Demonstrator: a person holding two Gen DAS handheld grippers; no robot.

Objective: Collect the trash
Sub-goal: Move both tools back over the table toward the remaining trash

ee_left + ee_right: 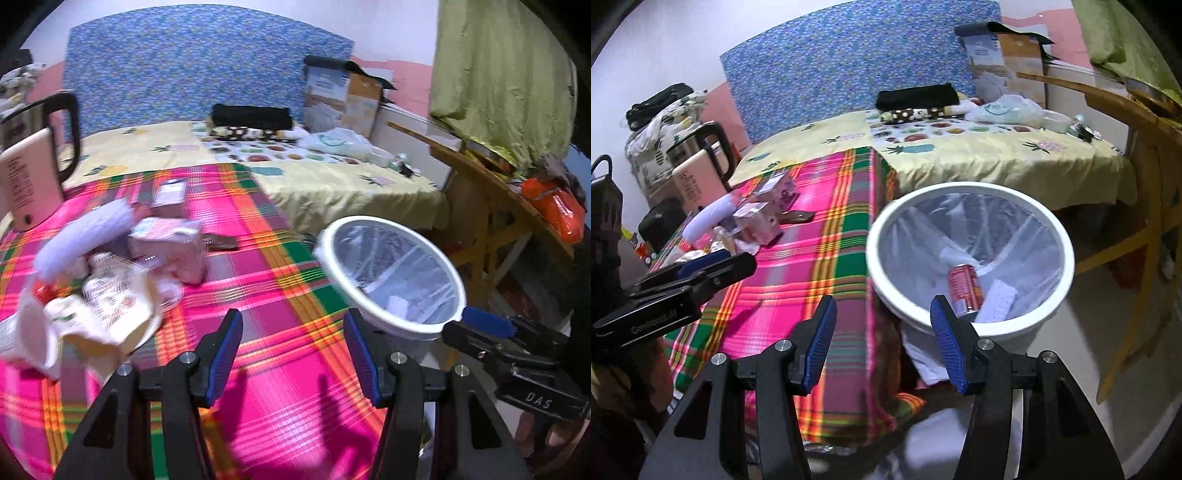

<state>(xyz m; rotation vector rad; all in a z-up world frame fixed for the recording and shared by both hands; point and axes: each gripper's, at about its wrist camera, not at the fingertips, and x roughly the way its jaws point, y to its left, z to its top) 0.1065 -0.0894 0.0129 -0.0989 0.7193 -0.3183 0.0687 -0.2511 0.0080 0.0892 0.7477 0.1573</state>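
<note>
Both grippers empty, jaws apart: left gripper [293,350] over plaid cloth [266,266], right gripper [882,334] at bin [960,192] rim. Can [966,286] lies inside bin. Trash pile [110,280] on cloth, left. Kettle [33,177] beyond.

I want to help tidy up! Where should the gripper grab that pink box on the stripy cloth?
Probably across the pink box's two flat side faces, coming from above. It lies on the cloth with its top clear, and the open left gripper looks wide enough.
</note>
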